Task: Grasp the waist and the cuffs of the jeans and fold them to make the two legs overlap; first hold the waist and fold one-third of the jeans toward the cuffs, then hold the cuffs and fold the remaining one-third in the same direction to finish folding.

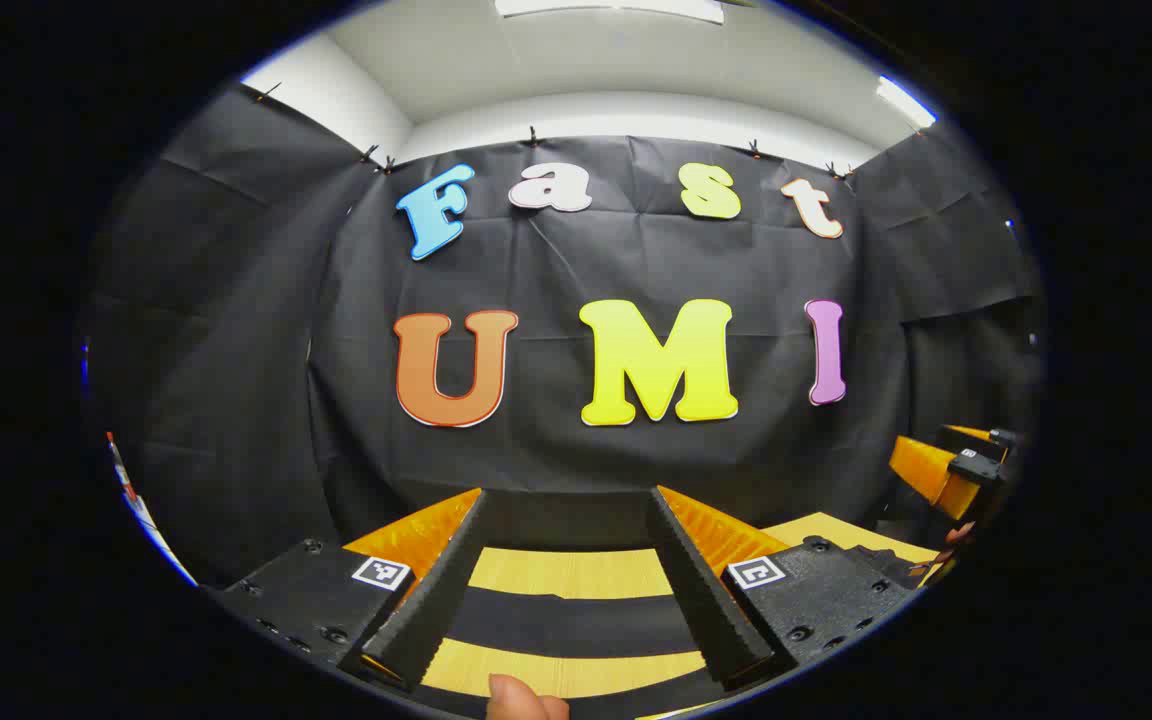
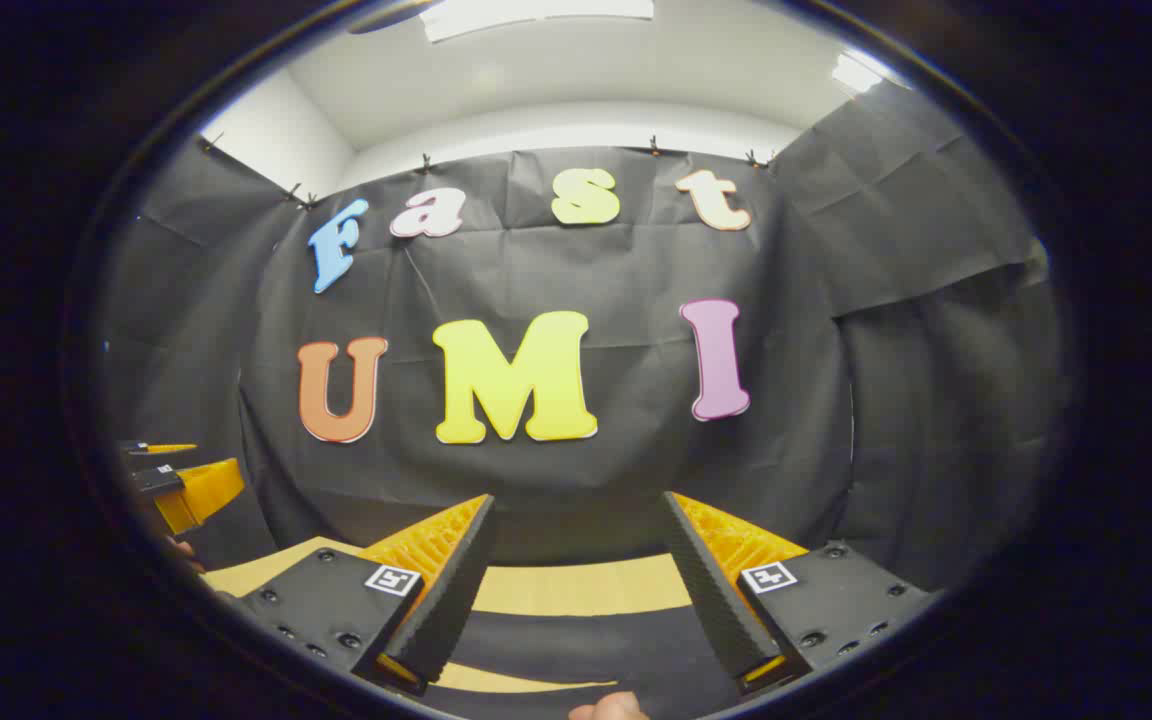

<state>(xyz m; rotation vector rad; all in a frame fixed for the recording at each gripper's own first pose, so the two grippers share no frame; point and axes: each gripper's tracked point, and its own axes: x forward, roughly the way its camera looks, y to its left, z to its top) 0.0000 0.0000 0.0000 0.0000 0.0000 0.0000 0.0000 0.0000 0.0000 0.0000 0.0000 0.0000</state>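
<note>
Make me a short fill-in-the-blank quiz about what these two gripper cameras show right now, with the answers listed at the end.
1. The left gripper has its two fingers spread ____, with nothing between them.
2. The right gripper points toward the booth's ____ cloth wall.
3. Below both grippers lies a light wooden tabletop crossed by dark ____.
4. In the left gripper view, the right gripper appears near the ____ edge.

Missing words: open; black; bands; right
</note>
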